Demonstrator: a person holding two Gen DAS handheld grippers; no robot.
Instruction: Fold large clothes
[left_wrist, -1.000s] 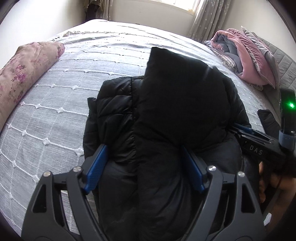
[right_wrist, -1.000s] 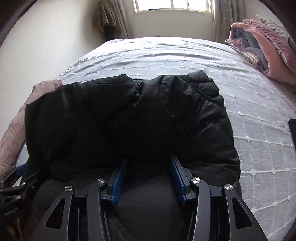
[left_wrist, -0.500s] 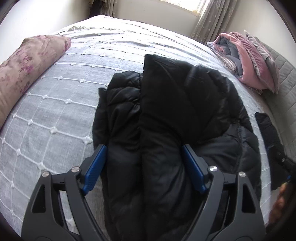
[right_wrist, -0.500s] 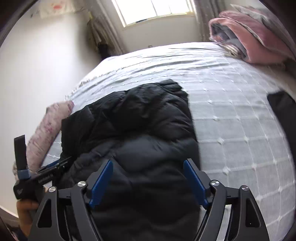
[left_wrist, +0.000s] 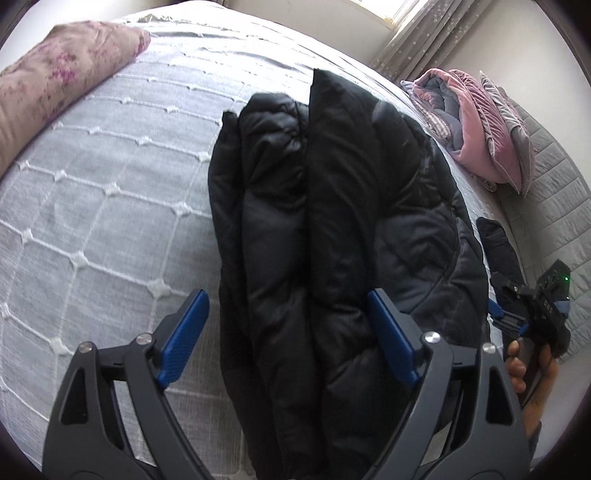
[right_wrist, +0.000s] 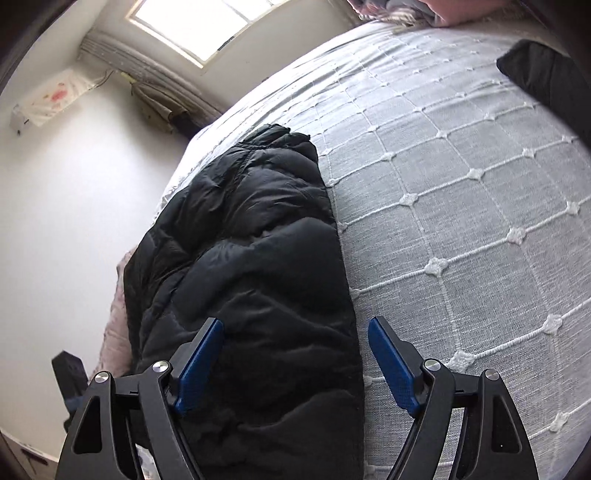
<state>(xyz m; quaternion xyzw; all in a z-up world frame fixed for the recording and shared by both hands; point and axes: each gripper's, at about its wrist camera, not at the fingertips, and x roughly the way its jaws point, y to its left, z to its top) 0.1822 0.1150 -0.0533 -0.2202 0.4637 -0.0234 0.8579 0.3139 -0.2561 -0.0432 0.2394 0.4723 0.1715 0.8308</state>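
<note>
**Black puffy jacket folded on the bed, both jaws wide apart**

Big bed under a pale grey cover with white stitched squares and little knots. Filling most of both views.

Black puffy jacket lying on the bed cover, folded into a long, thick bundle. Sides turned in over the middle, with a deep crease running down its length. Seen again from the right wrist camera, with its right edge straight against the bare cover.

Pink flowery pillow at the far left of the bed, well apart from the jacket. Pile of pink and grey blankets at the far right, near the curtain. Small dark cloth on the bed, just beside the jacket's right edge.

Left gripper low over the near end of the jacket. Jaws spread wide, holding nothing; left blue pad over bare cover, right blue pad over the black cloth.

Right gripper over the jacket's right edge. Jaws also spread wide, gripping nothing; left pad above the jacket, right pad above the bed cover. Also visible at the right edge of the left camera view, held in a hand, beside the jacket.
</note>
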